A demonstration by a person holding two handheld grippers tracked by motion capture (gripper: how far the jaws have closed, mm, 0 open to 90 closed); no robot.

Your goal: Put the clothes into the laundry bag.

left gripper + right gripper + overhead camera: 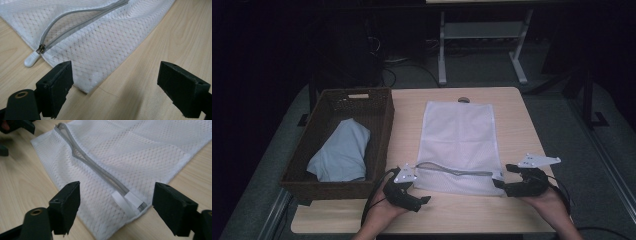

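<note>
On the wooden table [512,110] a white mesh laundry bag [459,145] lies flat beside a wicker basket [384,125] holding a pale blue cloth [341,150]. No writing or label can be read anywhere. Both the left gripper [412,186] and the right gripper [507,181] sit at the bag's near corners, jaws spread and empty. Its grey zipper [75,23] is partly undone.

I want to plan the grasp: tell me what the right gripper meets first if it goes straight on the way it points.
Probably the white mesh bag: the right gripper has open jaws straddling the bag's near corner where the grey zipper ends. It likely meets that corner first, though its height above the table is unclear.
</note>
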